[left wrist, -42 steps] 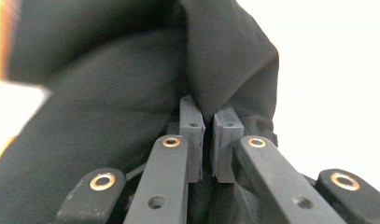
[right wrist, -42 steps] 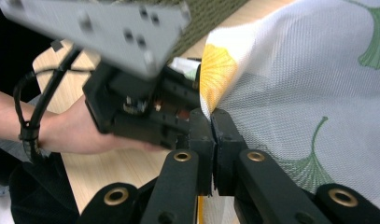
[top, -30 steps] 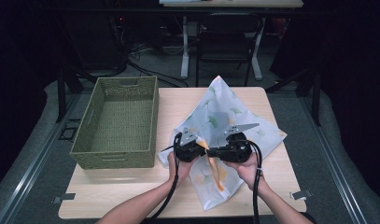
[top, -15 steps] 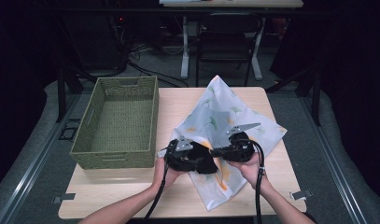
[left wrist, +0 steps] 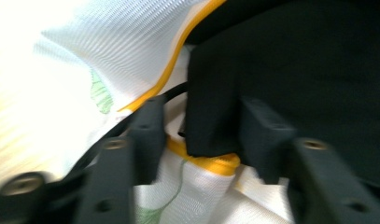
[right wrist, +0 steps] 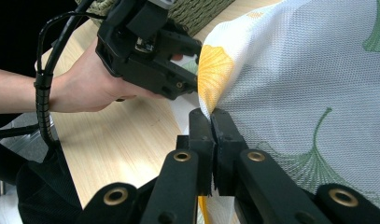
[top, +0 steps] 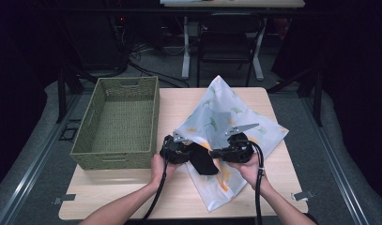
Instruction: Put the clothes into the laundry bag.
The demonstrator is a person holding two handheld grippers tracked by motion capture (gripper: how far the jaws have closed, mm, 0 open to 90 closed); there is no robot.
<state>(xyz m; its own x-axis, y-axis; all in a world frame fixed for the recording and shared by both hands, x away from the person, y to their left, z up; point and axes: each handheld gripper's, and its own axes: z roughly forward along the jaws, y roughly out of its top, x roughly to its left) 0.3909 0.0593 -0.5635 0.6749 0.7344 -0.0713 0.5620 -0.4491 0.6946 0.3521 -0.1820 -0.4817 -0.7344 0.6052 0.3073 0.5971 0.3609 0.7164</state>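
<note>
At lower centre of the tabletop [top: 132, 197], a white leaf-print mesh bag [top: 235, 126] is pinched by the fully closed right claw [right wrist: 211, 122]. A black cloth [left wrist: 290, 70] is straddled at the bag's yellow-trimmed mouth by the left claw [left wrist: 197, 126], its jaws partly apart and just closing.

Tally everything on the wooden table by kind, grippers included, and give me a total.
White mesh laundry bag with a leaf print and orange trim: 1
Black cloth garment: 1
Green woven rectangular basket: 1
Black two-jaw grippers: 2, the left gripper and the right gripper
Total: 5
</note>
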